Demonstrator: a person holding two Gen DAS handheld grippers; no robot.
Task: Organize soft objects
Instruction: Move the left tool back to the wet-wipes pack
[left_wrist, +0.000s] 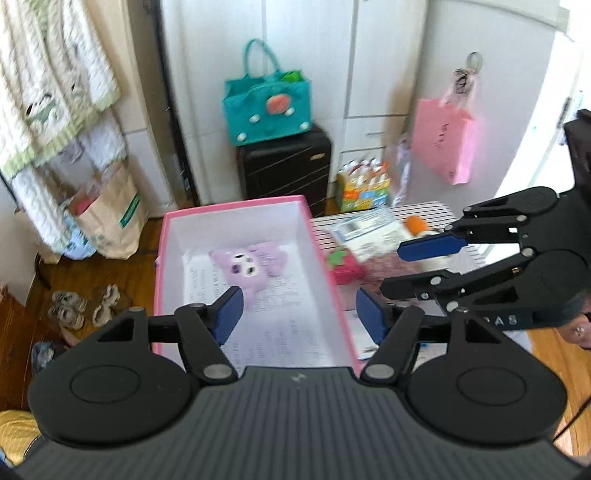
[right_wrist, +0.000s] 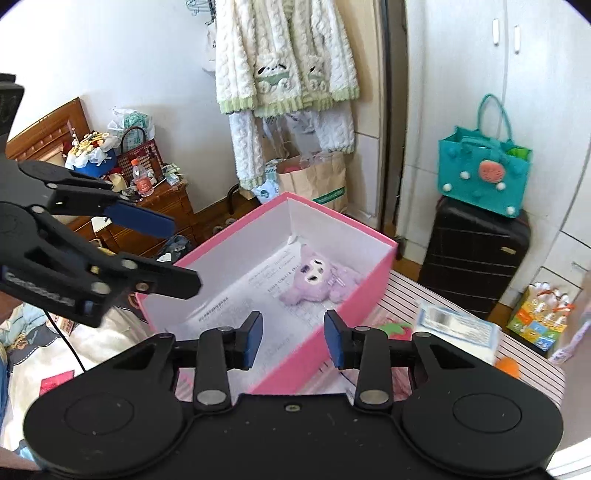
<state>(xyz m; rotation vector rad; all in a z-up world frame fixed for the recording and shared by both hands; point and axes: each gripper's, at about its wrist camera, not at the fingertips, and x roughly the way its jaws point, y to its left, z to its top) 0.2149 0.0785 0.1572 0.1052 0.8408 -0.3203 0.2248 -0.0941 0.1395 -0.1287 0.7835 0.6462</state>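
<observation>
A purple plush toy (left_wrist: 247, 261) lies on white paper at the far end of a pink box (left_wrist: 162, 266); both also show in the right wrist view, the plush (right_wrist: 316, 282) in the box (right_wrist: 365, 288). My left gripper (left_wrist: 299, 315) is open and empty above the box's near end. My right gripper (right_wrist: 293, 338) is open and empty above the box's near right wall. A red strawberry plush (left_wrist: 343, 264) lies on the striped table (left_wrist: 436, 210) right of the box. An orange soft toy (left_wrist: 415, 223) lies further right.
A booklet (left_wrist: 369, 230) lies on the table. Behind stand a black suitcase (left_wrist: 284, 170) with a teal bag (left_wrist: 267, 107) on it, a pink bag (left_wrist: 443, 136) on the cupboard, a paper bag (left_wrist: 110, 218), and slippers (left_wrist: 85, 306) on the floor.
</observation>
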